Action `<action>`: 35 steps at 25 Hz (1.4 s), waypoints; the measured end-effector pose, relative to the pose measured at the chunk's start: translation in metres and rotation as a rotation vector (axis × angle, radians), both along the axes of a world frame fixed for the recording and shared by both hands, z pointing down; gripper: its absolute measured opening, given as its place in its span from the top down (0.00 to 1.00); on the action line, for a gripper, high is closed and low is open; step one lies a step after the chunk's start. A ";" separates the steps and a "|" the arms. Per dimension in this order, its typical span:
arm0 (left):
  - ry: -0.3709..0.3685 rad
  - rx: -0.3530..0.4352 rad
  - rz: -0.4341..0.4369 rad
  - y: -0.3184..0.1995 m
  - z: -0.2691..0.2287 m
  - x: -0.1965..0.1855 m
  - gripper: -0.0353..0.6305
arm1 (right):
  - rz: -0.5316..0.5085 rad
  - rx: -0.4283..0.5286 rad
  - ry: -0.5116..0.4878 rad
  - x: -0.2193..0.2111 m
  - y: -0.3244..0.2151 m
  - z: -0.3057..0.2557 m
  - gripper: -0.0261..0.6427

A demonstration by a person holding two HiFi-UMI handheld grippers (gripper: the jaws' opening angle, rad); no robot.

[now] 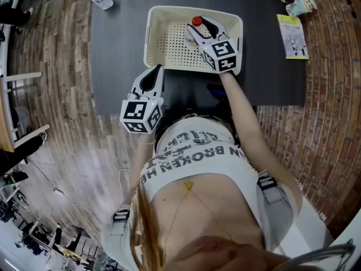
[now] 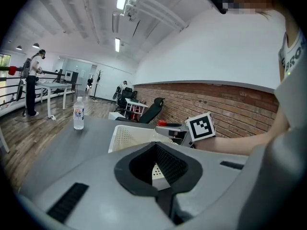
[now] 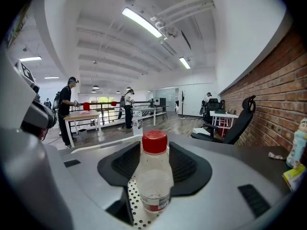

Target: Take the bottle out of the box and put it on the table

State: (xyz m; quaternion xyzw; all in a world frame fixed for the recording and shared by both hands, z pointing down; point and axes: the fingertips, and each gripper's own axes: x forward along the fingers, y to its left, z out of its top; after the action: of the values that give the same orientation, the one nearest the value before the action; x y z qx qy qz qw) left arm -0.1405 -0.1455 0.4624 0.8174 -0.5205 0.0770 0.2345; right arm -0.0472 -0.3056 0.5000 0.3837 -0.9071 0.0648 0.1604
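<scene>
Head view, and the right gripper (image 1: 201, 27) is down inside the white perforated box (image 1: 163, 38), reaching in over the near wall. The red-capped bottle (image 1: 197, 21) sits at its tips, nearer the box's far wall. The left gripper (image 1: 158, 69) hangs just off the box's near-left corner, not touching it, so nothing braces that light box on the dark worktop (image 1: 118, 49). If the bottle's base clips a wall on the way up, I reckon the whole box tips or skids.

Left gripper view: fingers closed tip to tip, nothing in them, box straight ahead. A spare water bottle (image 2: 78, 114) stands well apart on the worktop, out of harm's way.

Right gripper view now: the fingers sit against either side of the bottle at its neck and shoulder, and they look clamped on it. The bottle is upright with perforated plastic beneath it, so it's in the box, not yet out. That grip is high, on a smooth tapering surface, with most of the body below it. A quick lift could let the bottle swing or slide through the pads and drop back in. And a tall narrow bottle set down crooked would topple.
</scene>
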 end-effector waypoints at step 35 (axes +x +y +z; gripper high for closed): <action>0.024 0.000 0.035 0.017 0.005 0.012 0.94 | -0.044 0.134 -0.064 0.005 0.026 -0.153 0.74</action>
State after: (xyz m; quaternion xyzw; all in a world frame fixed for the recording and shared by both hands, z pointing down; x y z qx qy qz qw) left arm -0.1288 -0.1282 0.4678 0.8273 -0.5032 0.0714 0.2395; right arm -0.0421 -0.2791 0.3474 0.3711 -0.9223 0.0128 0.1068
